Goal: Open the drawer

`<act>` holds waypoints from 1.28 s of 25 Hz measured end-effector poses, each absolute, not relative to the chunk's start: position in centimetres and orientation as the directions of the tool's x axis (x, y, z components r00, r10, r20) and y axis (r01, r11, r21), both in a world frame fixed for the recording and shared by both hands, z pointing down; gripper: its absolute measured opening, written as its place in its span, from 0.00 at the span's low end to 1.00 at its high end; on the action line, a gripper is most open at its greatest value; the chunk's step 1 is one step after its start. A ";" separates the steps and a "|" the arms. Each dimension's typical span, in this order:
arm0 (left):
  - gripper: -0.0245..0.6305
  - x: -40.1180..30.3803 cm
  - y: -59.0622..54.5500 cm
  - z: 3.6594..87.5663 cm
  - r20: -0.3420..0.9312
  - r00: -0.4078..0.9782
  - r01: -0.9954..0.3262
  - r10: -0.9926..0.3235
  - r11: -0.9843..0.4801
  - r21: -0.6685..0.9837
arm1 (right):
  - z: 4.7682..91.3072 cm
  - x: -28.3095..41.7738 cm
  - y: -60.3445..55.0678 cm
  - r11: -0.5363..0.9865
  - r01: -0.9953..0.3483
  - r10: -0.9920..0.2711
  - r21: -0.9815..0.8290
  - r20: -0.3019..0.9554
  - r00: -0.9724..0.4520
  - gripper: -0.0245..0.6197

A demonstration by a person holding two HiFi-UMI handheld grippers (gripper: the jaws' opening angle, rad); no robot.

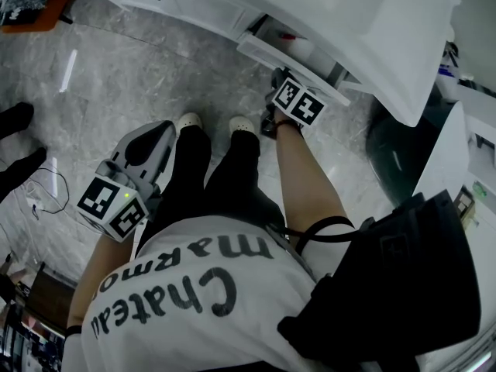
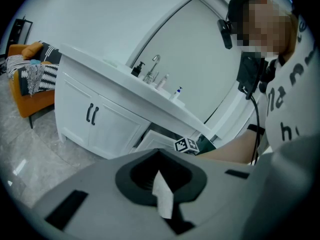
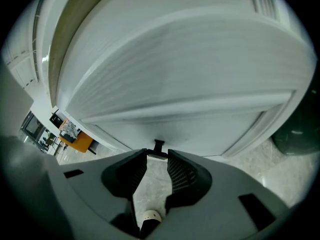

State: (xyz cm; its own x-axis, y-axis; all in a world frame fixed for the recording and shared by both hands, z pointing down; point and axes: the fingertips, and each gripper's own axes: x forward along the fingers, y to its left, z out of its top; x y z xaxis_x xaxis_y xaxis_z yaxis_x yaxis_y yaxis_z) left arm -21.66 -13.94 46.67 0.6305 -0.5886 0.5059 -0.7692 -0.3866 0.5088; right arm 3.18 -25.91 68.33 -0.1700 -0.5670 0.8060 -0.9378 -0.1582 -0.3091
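The white drawer (image 1: 288,53) of the vanity stands pulled out a little, with its front panel (image 3: 190,84) filling the right gripper view. My right gripper (image 1: 280,80) reaches to that front. Its jaws hold the small black drawer handle (image 3: 158,149) across their tips (image 3: 158,155). From the left gripper view the drawer (image 2: 154,140) shows ajar behind the right gripper's marker cube (image 2: 187,145). My left gripper (image 1: 146,150) hangs low at my left side, away from the vanity. Its jaws (image 2: 159,154) meet at the tip and hold nothing.
The white vanity (image 2: 107,126) has two cupboard doors with black handles (image 2: 91,114), and a tap (image 2: 155,64) and bottles on top. An orange chair (image 2: 27,86) stands far left. A dark bin (image 1: 395,152) sits right of the drawer. My white shoes (image 1: 188,121) are on the marble floor.
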 end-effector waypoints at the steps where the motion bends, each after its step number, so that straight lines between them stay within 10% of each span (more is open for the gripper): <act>1: 0.05 -21.6 -14.0 46.7 0.505 0.634 -0.767 -0.586 -0.391 0.509 | 68.4 3.1 -25.7 -0.159 -0.938 -0.567 -0.308 0.806 -0.169 0.25; 19: 0.05 -22.2 -13.6 46.0 0.500 0.636 -0.766 -0.587 -0.403 0.501 | 68.1 3.1 -24.7 -0.189 -0.932 -0.572 -0.309 0.806 -0.151 0.25; 22: 0.05 -22.3 -13.6 46.1 0.498 0.638 -0.764 -0.587 -0.406 0.501 | 69.6 1.8 -20.8 -0.169 -0.947 -0.498 -0.272 0.853 -0.156 0.05; 32: 0.05 -22.6 -14.2 45.4 0.467 0.652 -0.753 -0.598 -0.434 0.495 | 69.0 -2.0 -13.2 -0.077 -0.905 -0.421 -0.418 0.837 -0.351 0.05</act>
